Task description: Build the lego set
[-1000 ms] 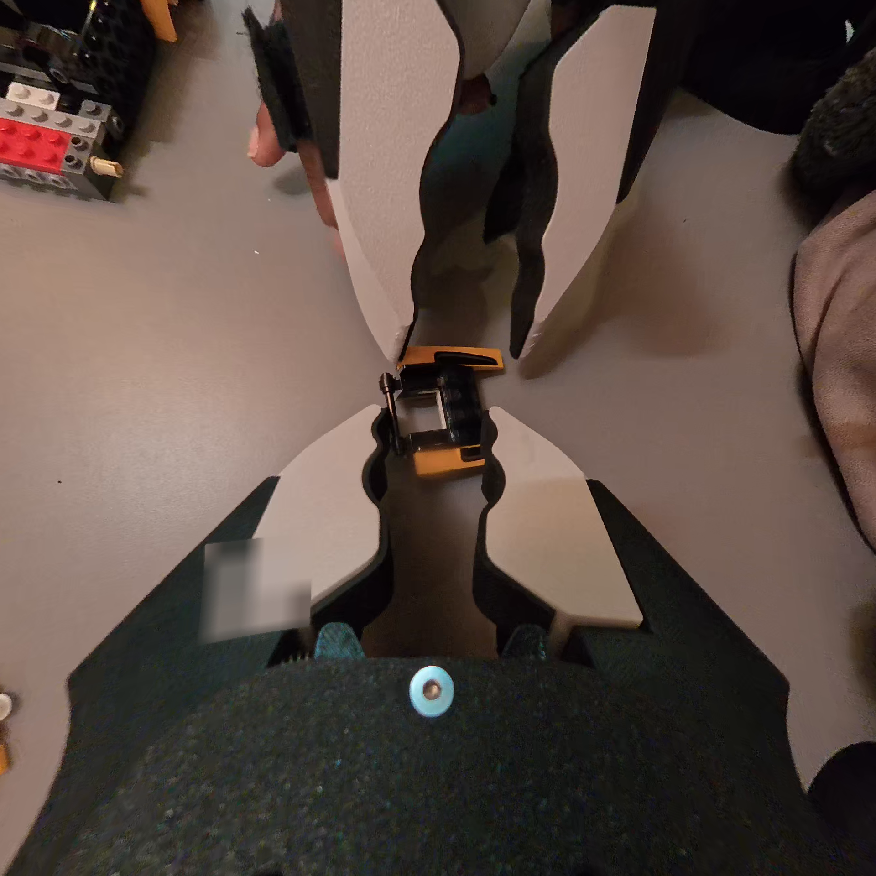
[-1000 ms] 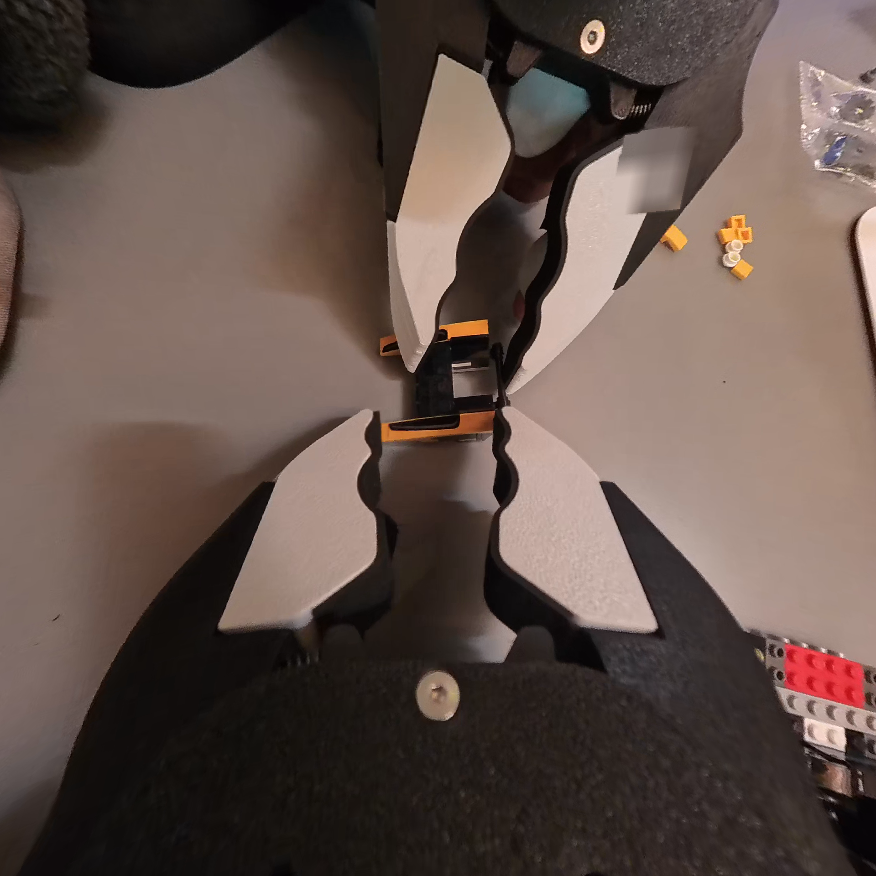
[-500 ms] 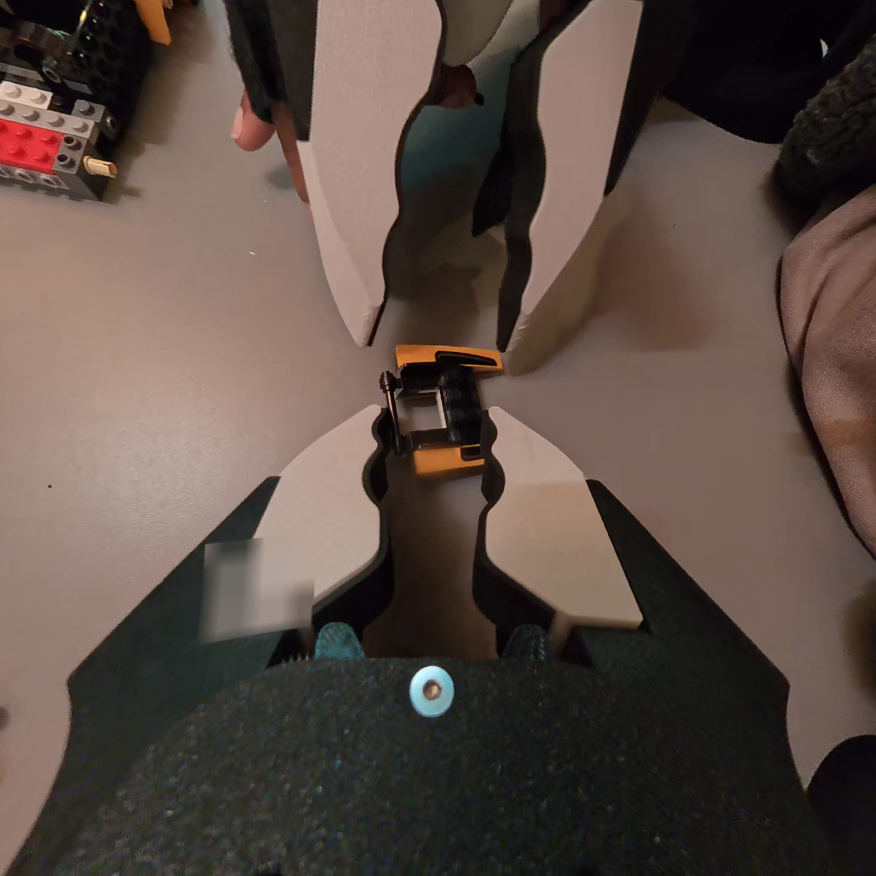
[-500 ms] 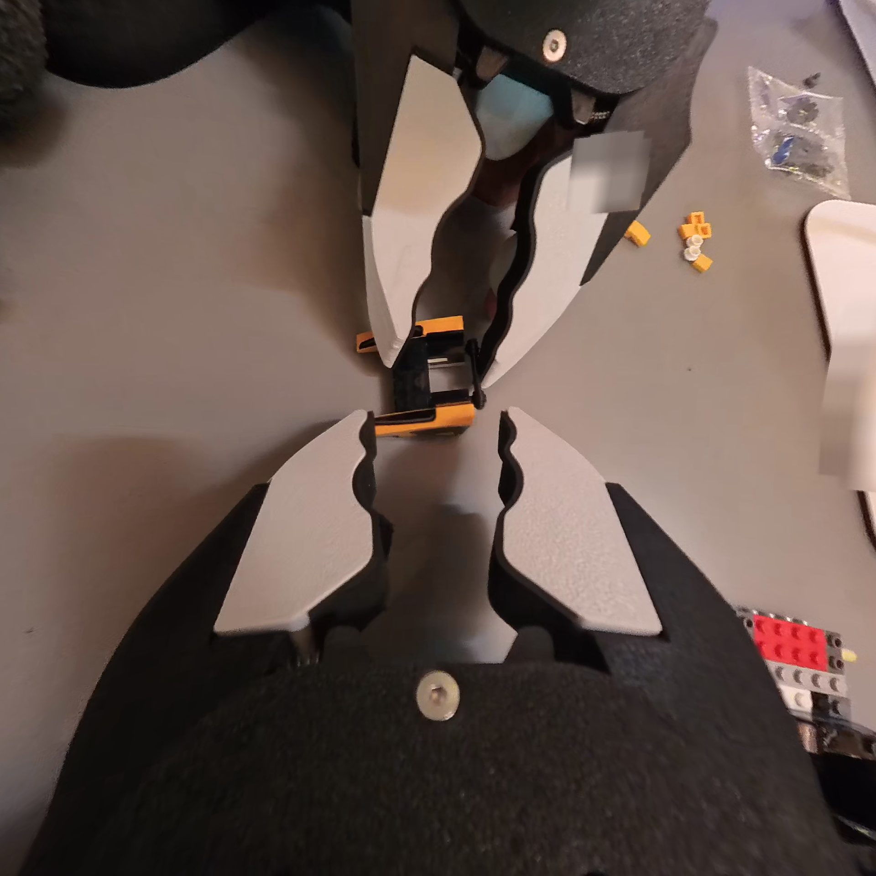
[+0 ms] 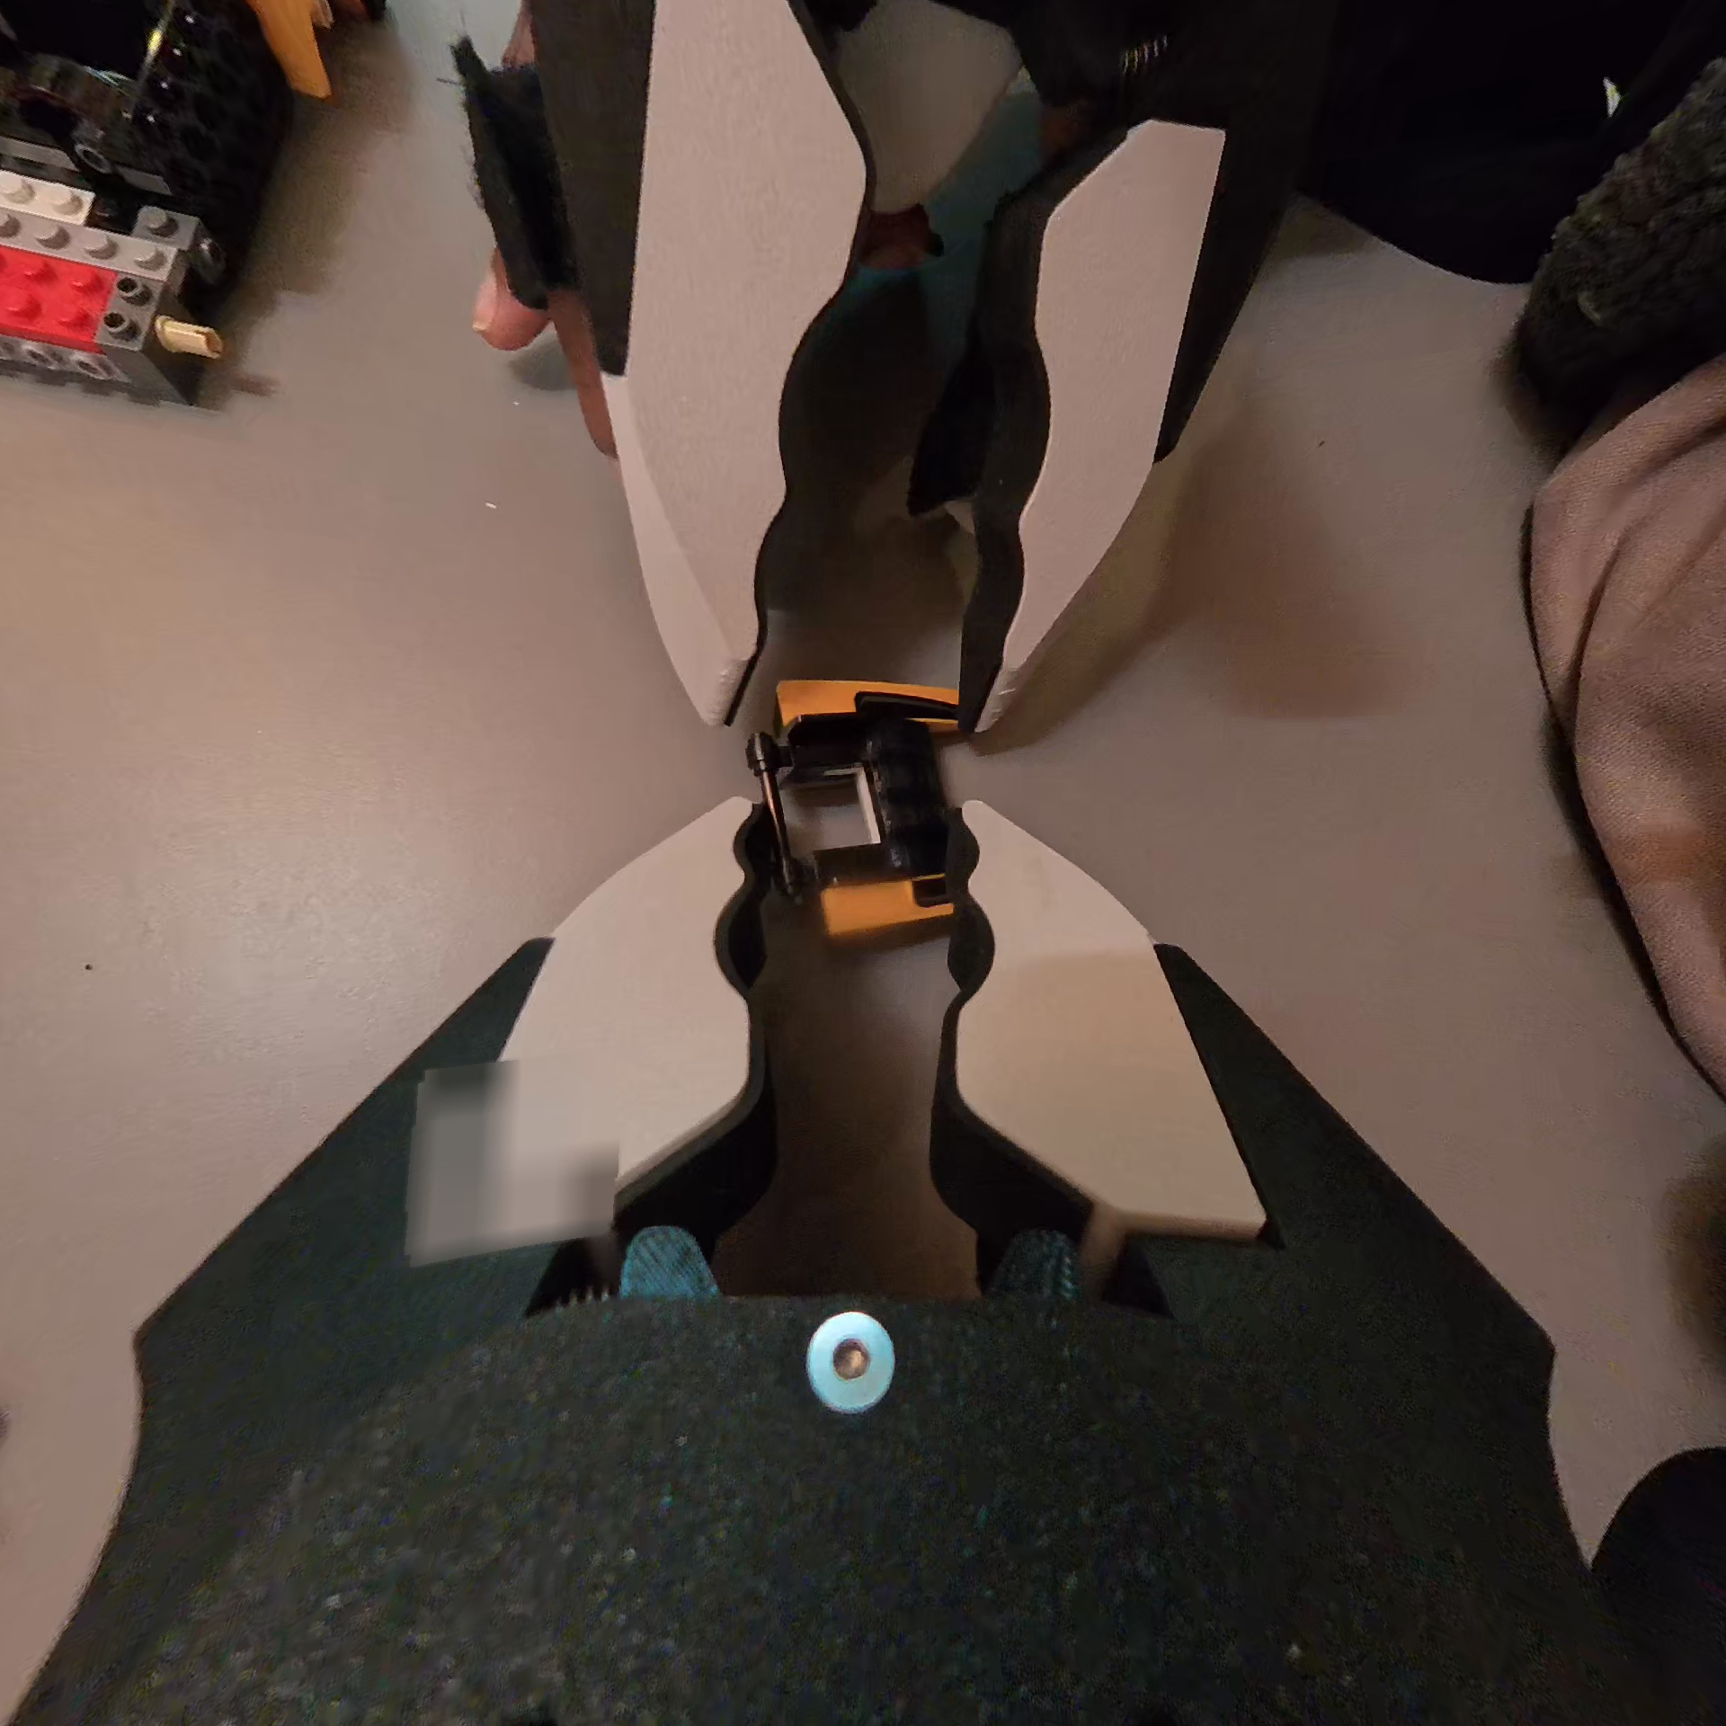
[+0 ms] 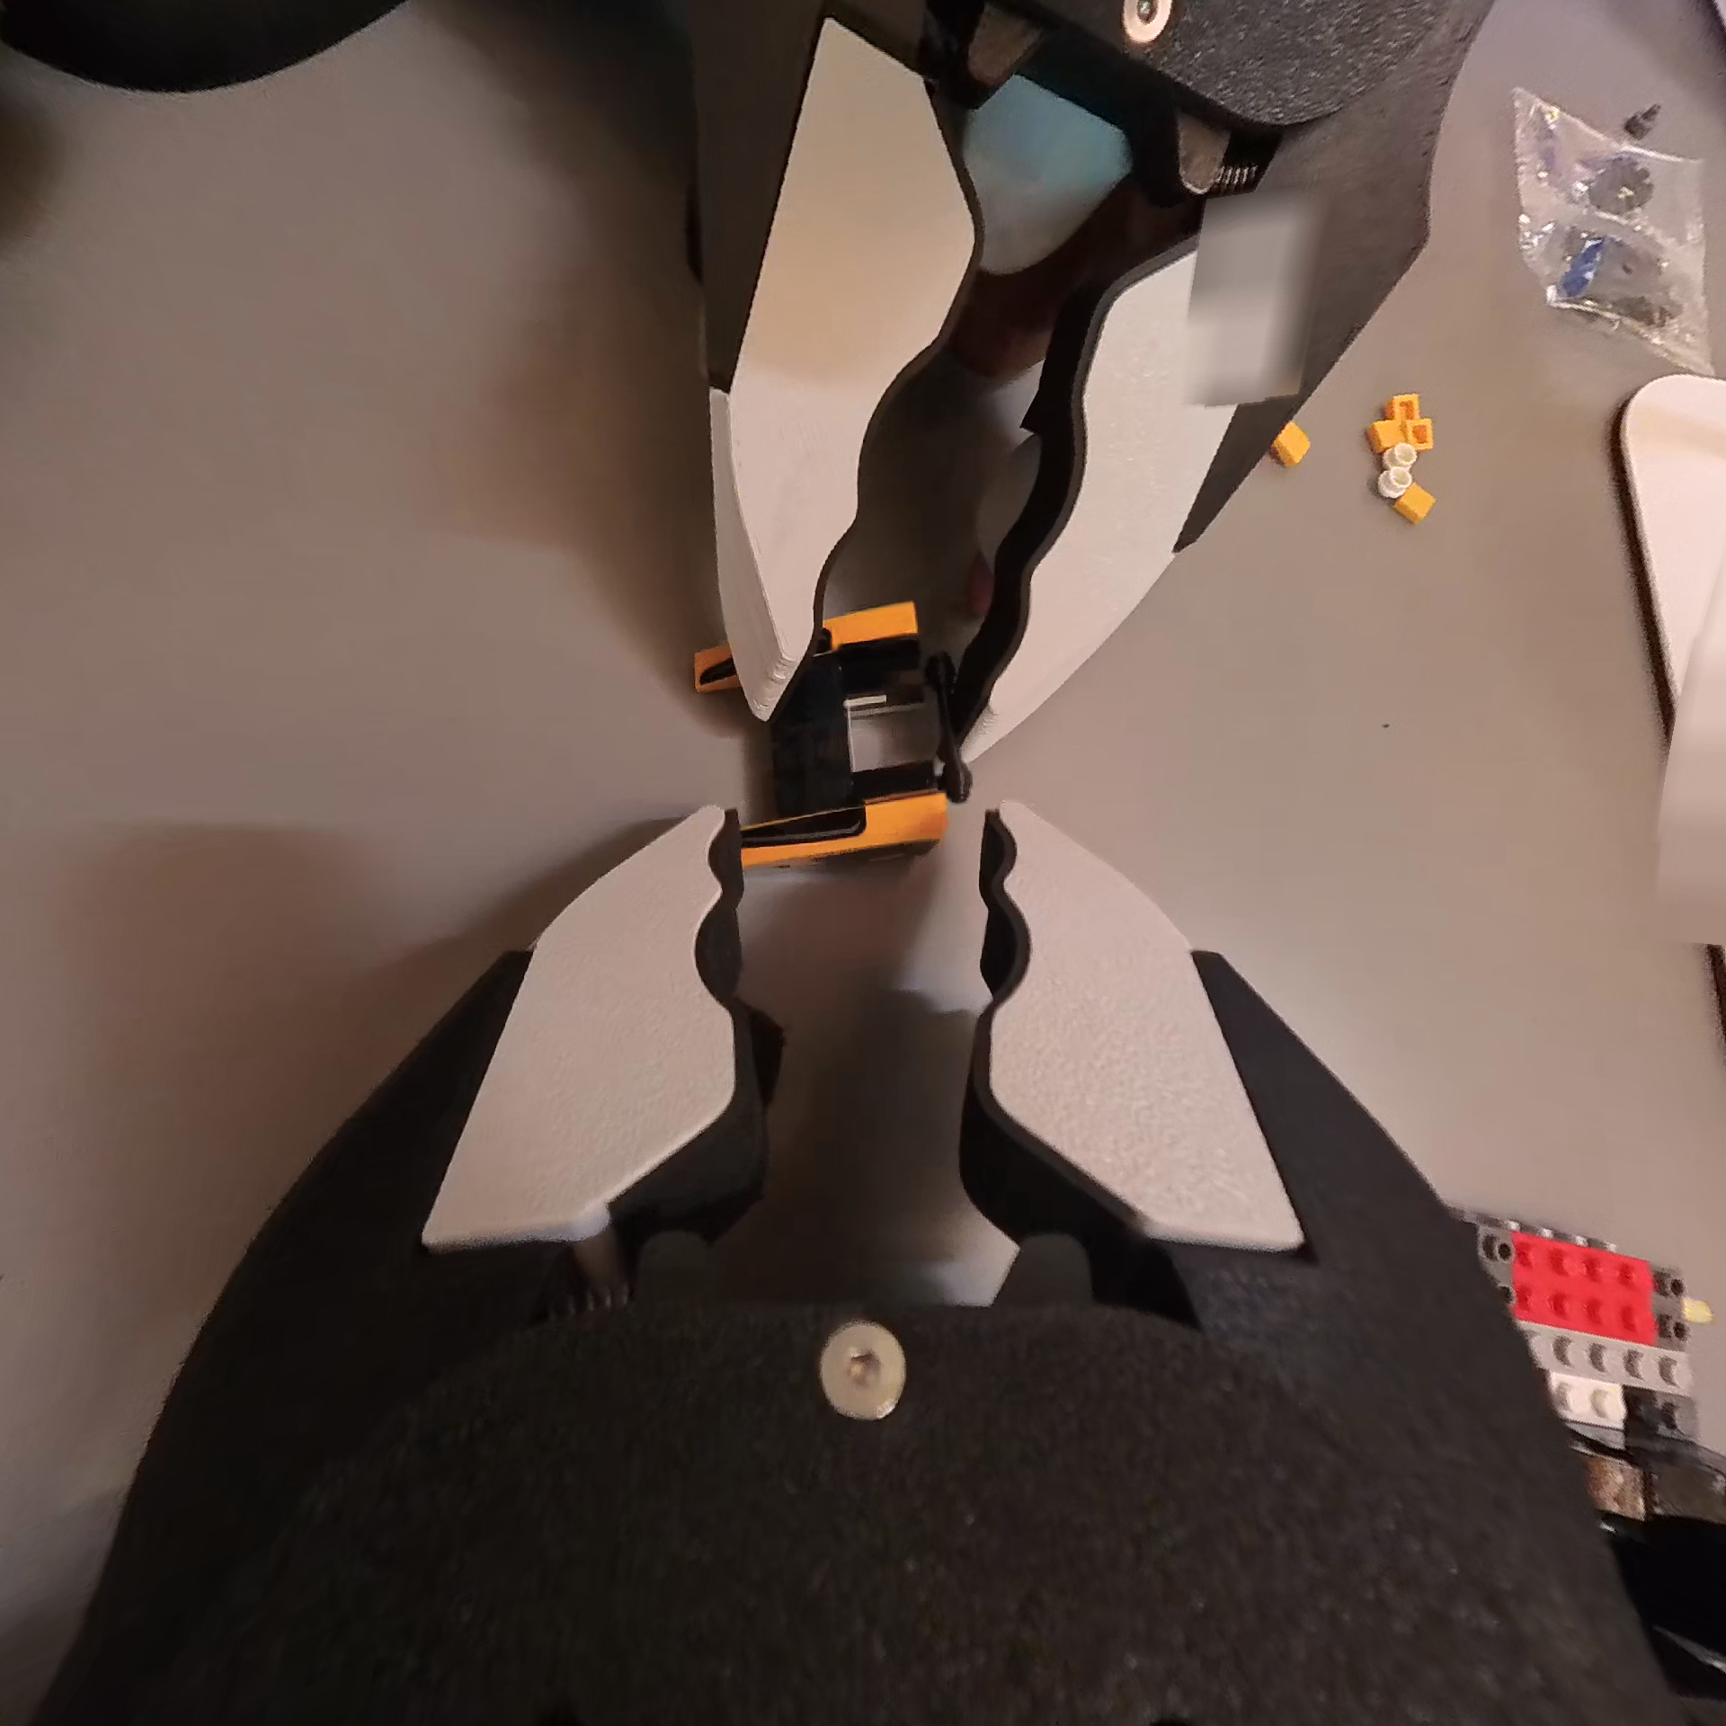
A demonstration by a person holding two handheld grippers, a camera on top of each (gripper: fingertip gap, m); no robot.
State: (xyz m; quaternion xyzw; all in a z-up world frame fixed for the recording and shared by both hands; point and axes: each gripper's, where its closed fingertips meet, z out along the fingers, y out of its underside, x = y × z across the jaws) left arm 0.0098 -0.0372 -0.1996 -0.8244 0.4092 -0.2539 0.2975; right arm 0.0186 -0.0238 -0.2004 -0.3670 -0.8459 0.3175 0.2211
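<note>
Grey surface (image 5: pixel 280 747); left hand-held gripper (image 5: pixel 855 813) pinches the orange-black lego assembly (image 5: pixel 864 808), facing the spread right hand-held gripper (image 6: pixel 855 822).

The small lego piece (image 5: pixel 864 808) is black with orange plates at its two ends. Both hand-held grippers have pale grey fingers (image 5: pixel 644 990) edged in black on speckled black bodies. The table (image 6: pixel 280 560) is plain grey. At 2 o'clock in the right wrist view lie orange and white loose bricks (image 6: pixel 1398 455) and a clear bag (image 6: pixel 1606 215) of dark and blue parts. At 4 o'clock sits a lego block (image 6: pixel 1578 1298), red on grey and black.
</note>
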